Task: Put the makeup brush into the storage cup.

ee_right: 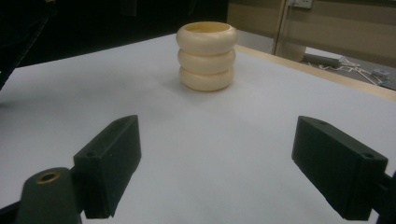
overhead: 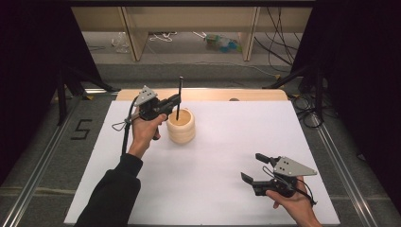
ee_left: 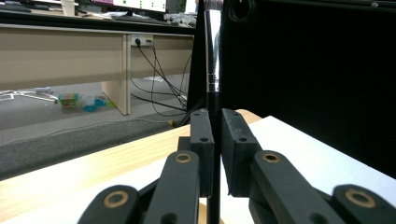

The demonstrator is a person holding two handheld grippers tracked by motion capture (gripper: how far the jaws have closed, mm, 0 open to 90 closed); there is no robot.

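Black rod (overhead: 178,98) upright in my left gripper (overhead: 176,100), fingers clamped on it above the ringed wooden holder (overhead: 181,125), ready to drop in; right gripper (overhead: 257,166) waits, fingers apart.

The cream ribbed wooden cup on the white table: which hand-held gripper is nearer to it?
Left. The left hand-held gripper hangs just above the cream ribbed wooden cup, clamping a thin black rod over its mouth. The right hand-held gripper sits open, well away near the table's front.
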